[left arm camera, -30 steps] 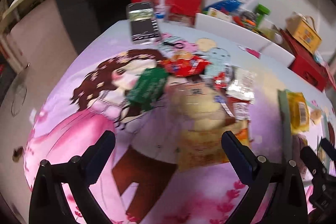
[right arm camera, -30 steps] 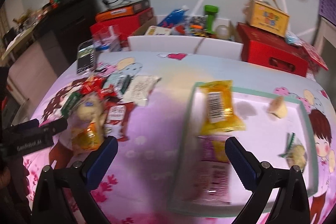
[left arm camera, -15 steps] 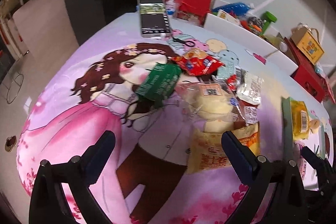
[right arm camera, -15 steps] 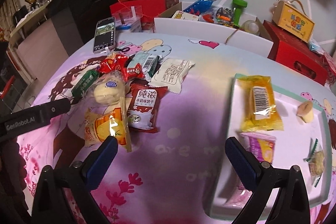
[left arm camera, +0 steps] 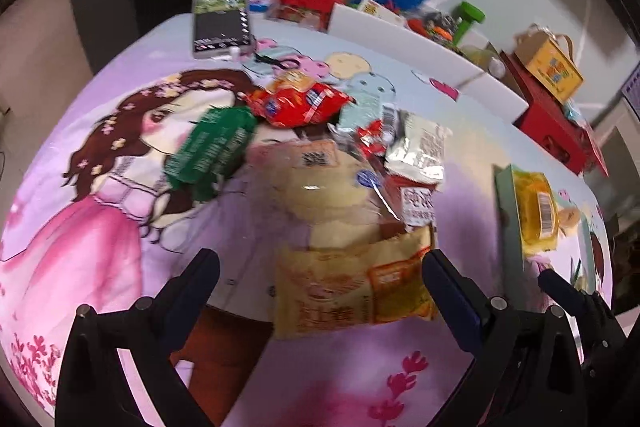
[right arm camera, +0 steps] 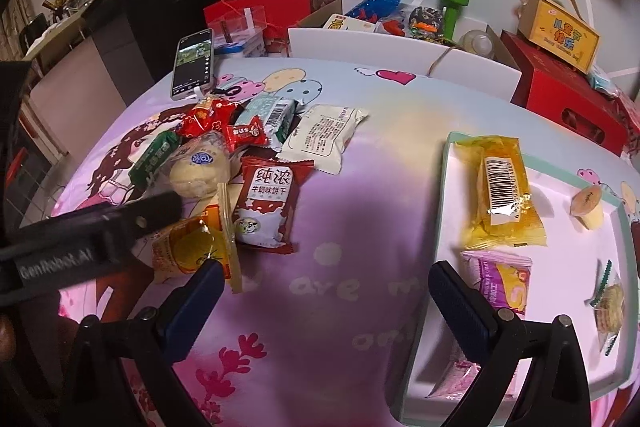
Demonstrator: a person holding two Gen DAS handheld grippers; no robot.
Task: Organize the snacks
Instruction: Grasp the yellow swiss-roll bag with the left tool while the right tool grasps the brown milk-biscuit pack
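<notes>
A heap of snack packets lies on the cartoon-print cloth: an orange-yellow bag [left arm camera: 352, 291], a clear-wrapped bun [left arm camera: 320, 191], a green packet [left arm camera: 212, 151], a red packet [left arm camera: 300, 103]. My left gripper [left arm camera: 320, 287] is open, just before the orange-yellow bag. In the right wrist view the heap shows at left with a dark red biscuit packet [right arm camera: 268, 203] and a white packet [right arm camera: 324, 139]. A pale tray [right arm camera: 440, 211] at right holds a yellow packet [right arm camera: 500, 191], a purple packet [right arm camera: 500, 279] and small sweets. My right gripper [right arm camera: 324, 295] is open over bare cloth between heap and tray.
A phone [right arm camera: 192, 63] lies at the table's far left. Red boxes [right arm camera: 276, 7], a white bin of toys [right arm camera: 400, 35] and a yellow carton [right arm camera: 560, 31] stand behind the table. The left gripper's arm [right arm camera: 92, 231] crosses the right view's left side.
My left gripper has moved forward and lower toward the orange-yellow bag. My right gripper has swung left, from over the tray to the cloth beside the heap. Both stayed open.
</notes>
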